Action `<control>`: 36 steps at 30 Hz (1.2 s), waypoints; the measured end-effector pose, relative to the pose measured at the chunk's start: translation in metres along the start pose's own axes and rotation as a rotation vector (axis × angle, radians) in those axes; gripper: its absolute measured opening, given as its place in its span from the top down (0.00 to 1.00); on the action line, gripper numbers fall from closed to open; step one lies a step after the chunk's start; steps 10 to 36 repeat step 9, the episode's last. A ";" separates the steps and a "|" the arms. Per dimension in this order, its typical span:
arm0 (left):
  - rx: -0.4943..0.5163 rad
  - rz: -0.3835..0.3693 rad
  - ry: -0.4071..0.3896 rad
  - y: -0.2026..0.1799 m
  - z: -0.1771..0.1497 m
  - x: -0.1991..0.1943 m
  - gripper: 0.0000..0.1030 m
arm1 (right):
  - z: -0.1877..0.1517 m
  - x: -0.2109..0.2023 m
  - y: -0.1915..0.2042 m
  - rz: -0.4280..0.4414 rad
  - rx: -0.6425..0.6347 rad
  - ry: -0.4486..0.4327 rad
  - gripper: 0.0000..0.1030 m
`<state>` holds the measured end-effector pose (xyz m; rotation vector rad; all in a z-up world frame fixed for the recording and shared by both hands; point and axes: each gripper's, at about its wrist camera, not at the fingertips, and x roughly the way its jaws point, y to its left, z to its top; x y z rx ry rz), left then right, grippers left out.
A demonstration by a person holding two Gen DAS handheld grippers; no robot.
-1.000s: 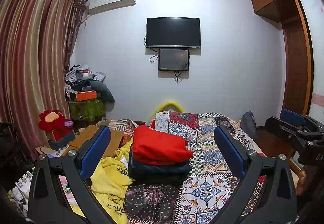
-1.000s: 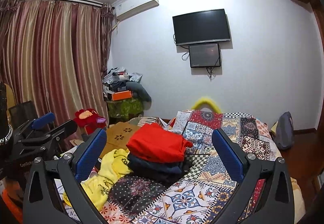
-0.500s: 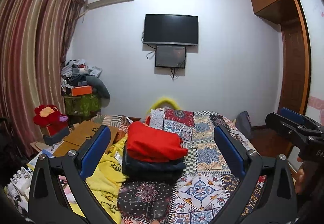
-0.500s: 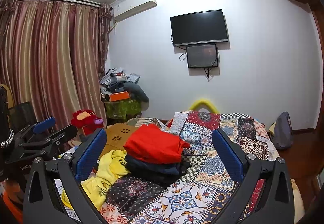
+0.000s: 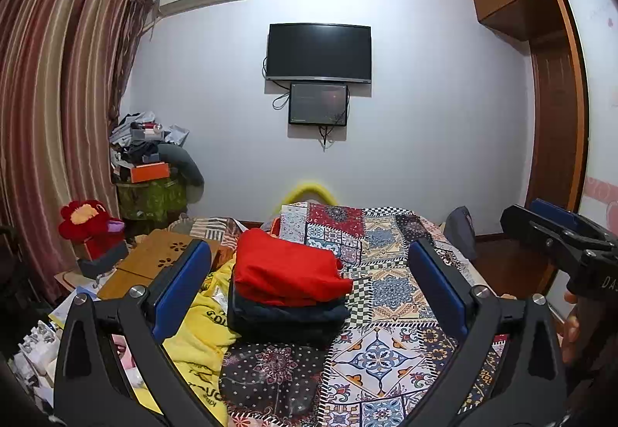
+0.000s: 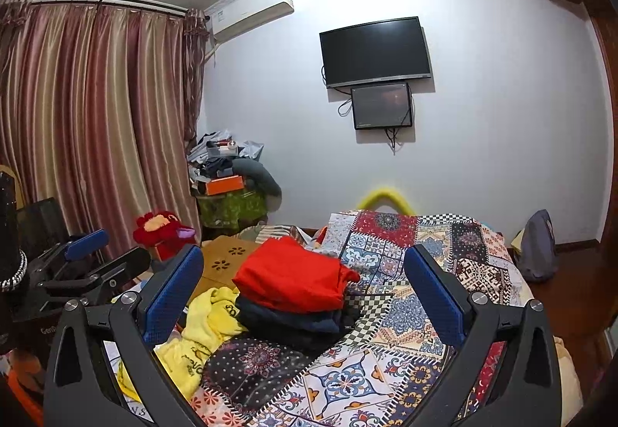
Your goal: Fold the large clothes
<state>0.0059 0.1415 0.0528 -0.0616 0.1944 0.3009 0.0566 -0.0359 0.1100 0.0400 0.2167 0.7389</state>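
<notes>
Ahead between the left gripper's (image 5: 309, 280) spread jaws, a folded garment (image 5: 286, 272) lies on a stack of folded clothes (image 5: 286, 311) on the bed (image 5: 390, 295), a crumpled garment (image 5: 197, 330) beside its left jaw

The left gripper (image 5: 309, 280) fills the lower frame, jaws spread wide and empty. Between them, at centre, a folded red garment (image 5: 287, 272) tops a dark stack (image 5: 286, 315) on the patchwork bedspread (image 5: 390, 349) — a yellow garment (image 5: 197, 334) lies crumpled lower left. The right gripper (image 5: 556, 234) juts in at the right edge.
</notes>
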 end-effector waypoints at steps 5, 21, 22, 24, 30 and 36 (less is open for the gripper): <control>-0.006 -0.002 0.003 -0.001 -0.001 0.001 0.01 | -0.001 0.001 0.000 -0.002 -0.002 0.004 0.00; -0.012 0.002 0.007 0.002 -0.001 0.002 0.01 | -0.001 0.001 0.002 -0.003 -0.007 0.007 0.00; -0.012 0.002 0.007 0.002 -0.001 0.002 0.01 | -0.001 0.001 0.002 -0.003 -0.007 0.007 0.00; -0.012 0.002 0.007 0.002 -0.001 0.002 0.01 | -0.001 0.001 0.002 -0.003 -0.007 0.007 0.00; -0.012 0.002 0.007 0.002 -0.001 0.002 0.01 | -0.001 0.001 0.002 -0.003 -0.007 0.007 0.00; -0.012 0.002 0.007 0.002 -0.001 0.002 0.01 | -0.001 0.001 0.002 -0.003 -0.007 0.007 0.00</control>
